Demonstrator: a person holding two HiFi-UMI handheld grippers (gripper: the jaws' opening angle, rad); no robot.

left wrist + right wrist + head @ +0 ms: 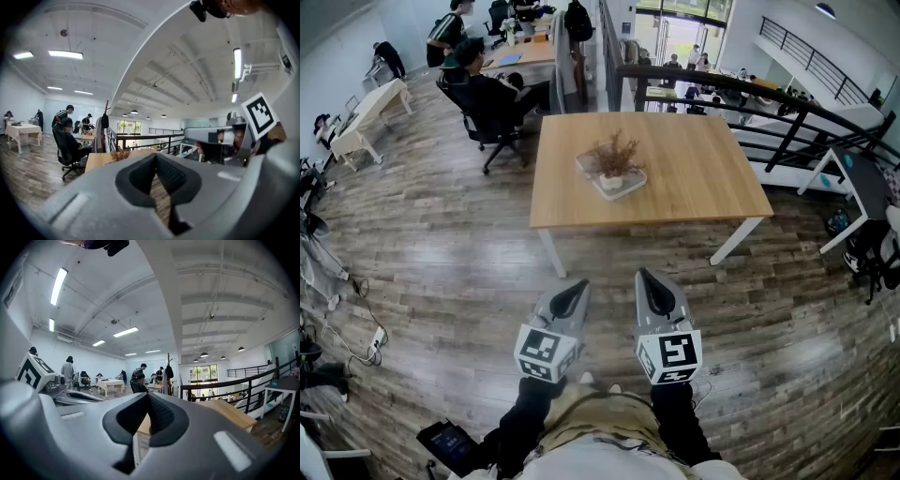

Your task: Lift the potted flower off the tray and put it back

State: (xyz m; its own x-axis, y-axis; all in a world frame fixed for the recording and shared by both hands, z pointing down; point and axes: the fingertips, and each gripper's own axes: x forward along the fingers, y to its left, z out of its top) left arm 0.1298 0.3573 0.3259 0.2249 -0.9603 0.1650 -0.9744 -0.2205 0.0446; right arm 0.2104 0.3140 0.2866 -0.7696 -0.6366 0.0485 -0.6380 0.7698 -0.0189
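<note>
Nearest the camera, dark sleeves (pixel 528 412) carry the two tools side by side, each with its marker cube (pixel 546 352) at the rear. The left gripper (pixel 576 287) is clenched, its jaws tip to tip with nothing between them. The right gripper (pixel 648 279), just beside it, is likewise clenched and empty. Both are held over the wood-plank floor (pixel 469 272), short of the table.

Ahead of both grippers stands a light wooden table (pixel 694 178), well apart from the jaw tips. The tray (pixel 631 184) lies on its middle, roughly in line with the gap between the two tools. The potted flower (pixel 615 161) stands upright on the tray; in the left gripper view its dry sprigs (pixel 121 154) show just above the left jaw.

Beyond the table, left of the tools' line, people sit at desks (pixel 487 89). A dark railing (pixel 741 89) runs to the right.
</note>
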